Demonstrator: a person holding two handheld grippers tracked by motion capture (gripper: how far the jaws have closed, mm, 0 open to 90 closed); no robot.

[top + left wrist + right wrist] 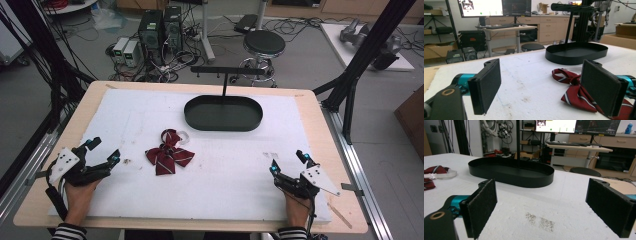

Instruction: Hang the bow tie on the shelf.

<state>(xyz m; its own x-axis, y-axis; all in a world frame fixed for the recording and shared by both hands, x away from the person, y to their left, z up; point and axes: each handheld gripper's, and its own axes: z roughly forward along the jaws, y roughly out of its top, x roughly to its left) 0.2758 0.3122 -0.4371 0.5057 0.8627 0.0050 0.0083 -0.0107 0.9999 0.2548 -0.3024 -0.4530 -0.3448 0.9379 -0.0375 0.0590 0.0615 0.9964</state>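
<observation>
Two hand-held grippers rest at the near edge of a desk (320, 150) covered by a white foam sheet (225, 175). Toward the far side stands a black oval tray (223, 113) with an upright post carrying a crossbar (227, 70). Between the tray and the near edge, left of centre, lies a dark red striped bow tie (169, 156), its neck strap curling toward the tray with a pale clasp (184, 135) at its end.

The left gripper (102, 152) sits near the bow tie, on its left, jaws spread and empty; in the left gripper view the tie (576, 96) lies low and just beside the right-hand pad (600, 88). The right gripper (287, 161) is well apart from the tie, jaws likewise spread over bare foam.

Likely hazards, in judgement: the tie is thin, limp fabric lying flat, so jaws closing on it may dig into the soft foam or pinch only one wing, leaving the rest to dangle and slip. The strap could trail and catch on the tray rim or post during any lift. A low approach by the left gripper may push the tie sideways rather than enclose it.
</observation>
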